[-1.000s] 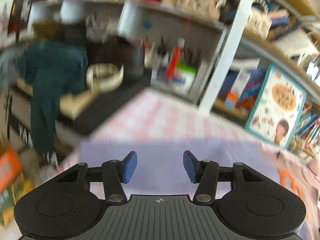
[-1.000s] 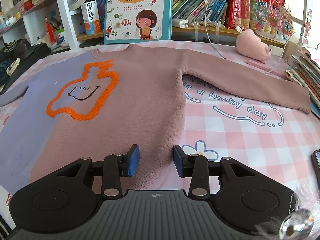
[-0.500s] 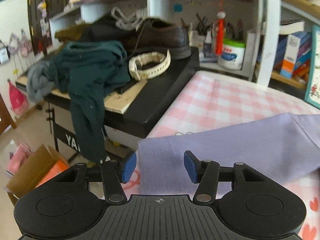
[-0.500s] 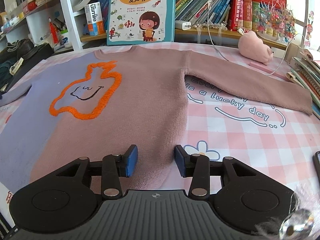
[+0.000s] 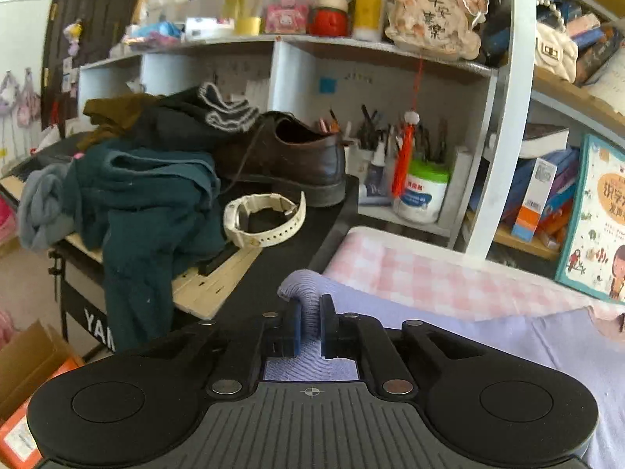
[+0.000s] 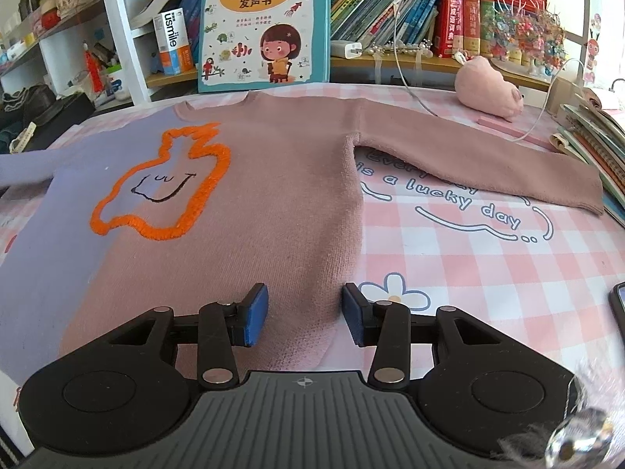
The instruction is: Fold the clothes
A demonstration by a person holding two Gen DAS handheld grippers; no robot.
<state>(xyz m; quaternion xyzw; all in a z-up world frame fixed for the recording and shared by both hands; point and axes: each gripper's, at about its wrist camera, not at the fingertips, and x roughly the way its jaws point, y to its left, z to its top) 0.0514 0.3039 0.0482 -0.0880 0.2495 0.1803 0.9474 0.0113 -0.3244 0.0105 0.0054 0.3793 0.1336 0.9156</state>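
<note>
A sweater (image 6: pixel 273 195), lavender on its left half and dusty pink on its right, lies flat on the pink checked tablecloth (image 6: pixel 468 265), with an orange outlined figure (image 6: pixel 195 211) on the chest. My left gripper (image 5: pixel 310 305) is closing its jaws on the cuff (image 5: pixel 300 285) of the lavender sleeve (image 5: pixel 468 336); the knit is pinched and bunched up between the pads at the table's left edge. My right gripper (image 6: pixel 304 305) hovers open over the pink hem, its pads apart from the cloth. The pink sleeve (image 6: pixel 488 164) stretches out to the right.
Left of the table stands a black stand with a brown shoe (image 5: pixel 297 160), a white watch (image 5: pixel 265 222) and dark green clothes (image 5: pixel 148 211). Behind the sweater lean a picture book (image 6: pixel 265 23) and a pink plush (image 6: pixel 488 86). Stacked books (image 6: pixel 593 133) and a phone (image 6: pixel 619 308) sit at right.
My left gripper swung toward the end of the lavender sleeve, then shut on its cuff and raised it slightly. The right gripper stayed over the hem.
</note>
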